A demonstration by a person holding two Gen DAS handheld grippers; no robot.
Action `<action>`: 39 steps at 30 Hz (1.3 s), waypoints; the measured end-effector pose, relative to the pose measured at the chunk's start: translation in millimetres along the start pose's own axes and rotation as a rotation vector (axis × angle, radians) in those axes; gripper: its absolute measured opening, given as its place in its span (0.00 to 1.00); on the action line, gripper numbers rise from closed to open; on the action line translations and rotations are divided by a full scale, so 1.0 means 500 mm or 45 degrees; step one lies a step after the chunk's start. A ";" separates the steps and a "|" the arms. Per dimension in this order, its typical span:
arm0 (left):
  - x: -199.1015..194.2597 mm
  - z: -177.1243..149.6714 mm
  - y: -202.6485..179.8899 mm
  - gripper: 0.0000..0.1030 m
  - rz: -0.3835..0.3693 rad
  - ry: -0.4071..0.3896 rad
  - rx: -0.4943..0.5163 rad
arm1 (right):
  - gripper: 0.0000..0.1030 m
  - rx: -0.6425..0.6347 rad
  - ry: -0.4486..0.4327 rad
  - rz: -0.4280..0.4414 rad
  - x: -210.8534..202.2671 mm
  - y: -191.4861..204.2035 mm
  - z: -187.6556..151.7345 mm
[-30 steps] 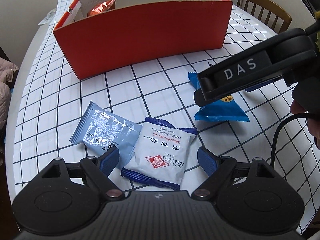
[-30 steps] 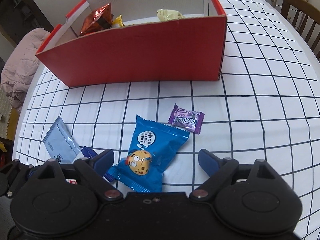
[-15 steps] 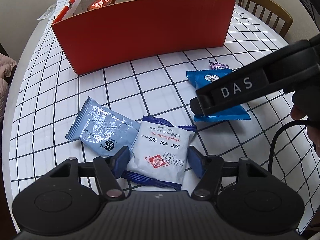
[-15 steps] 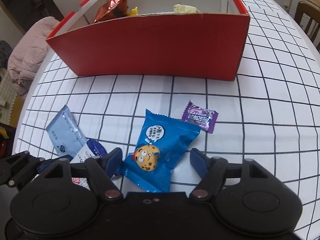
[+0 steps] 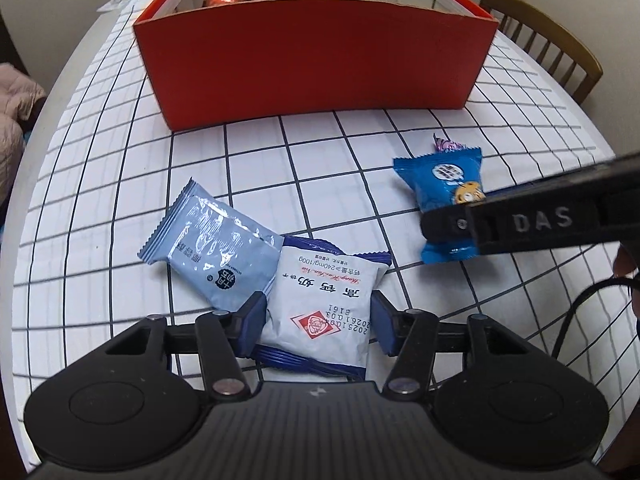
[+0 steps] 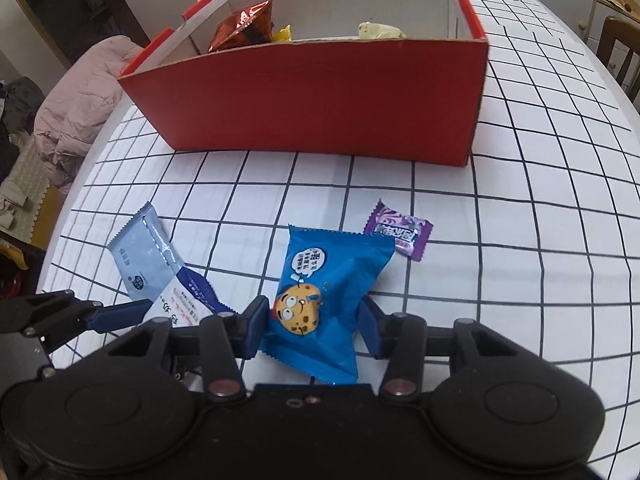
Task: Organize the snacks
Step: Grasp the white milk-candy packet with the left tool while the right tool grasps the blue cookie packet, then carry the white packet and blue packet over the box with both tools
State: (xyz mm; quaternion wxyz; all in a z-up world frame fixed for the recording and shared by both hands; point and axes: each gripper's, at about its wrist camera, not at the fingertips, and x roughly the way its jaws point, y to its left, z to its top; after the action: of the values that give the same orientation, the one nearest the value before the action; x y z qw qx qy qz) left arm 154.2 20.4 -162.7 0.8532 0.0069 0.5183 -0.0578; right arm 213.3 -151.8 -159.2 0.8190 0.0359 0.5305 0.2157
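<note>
The left gripper [image 5: 318, 322] had its jaws pressed against both sides of a white milk-tablet packet [image 5: 324, 304], which lay on the gridded surface [image 5: 320, 160] at 6 o'clock in the left wrist view. A pale blue foil packet [image 5: 208, 248] lay touching that packet's left edge, toward 9 o'clock, partly tucked beneath it.

The right gripper [image 6: 310, 326] had its jaws clamped on a blue cookie packet [image 6: 328, 280] printed with a cartoon cookie face, at 6 o'clock in the right wrist view. Whether the packet had left the surface could not be told. A small purple candy [image 6: 400, 230] sat just beside the cookie packet's upper right corner, toward 1 o'clock, on the surface.

The red cardboard box [image 6: 320, 96] stood at 12 o'clock in both views, well apart from the loose snacks. Inside it, a shiny orange-red foil pack [image 6: 244, 28] leaned in the left end, a yellow wrapper [image 6: 282, 34] showed next to it, and a pale cream wrapper [image 6: 378, 31] lay toward the right. A wooden chair [image 5: 548, 40] stood beyond the surface at 2 o'clock in the left wrist view, and a pink padded garment [image 6: 76, 108] lay at 9 o'clock in the right.
</note>
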 end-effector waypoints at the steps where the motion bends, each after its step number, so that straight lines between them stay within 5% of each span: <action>1: 0.000 0.000 0.003 0.53 -0.008 0.004 -0.018 | 0.45 0.004 -0.006 0.004 -0.006 -0.002 -0.002; 19: -0.088 0.023 0.028 0.53 -0.061 -0.047 -0.236 | 0.45 0.006 -0.108 0.066 -0.117 -0.017 -0.013; 39: -0.198 0.185 0.023 0.53 0.005 -0.238 -0.253 | 0.45 -0.088 -0.306 0.025 -0.208 -0.025 0.089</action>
State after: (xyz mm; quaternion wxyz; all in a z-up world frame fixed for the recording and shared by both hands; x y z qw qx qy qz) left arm 192.0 34.2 -32.5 0.8943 -0.0822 0.4398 -0.0049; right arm 220.9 -196.4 -54.6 0.8753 0.0384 0.4204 0.2358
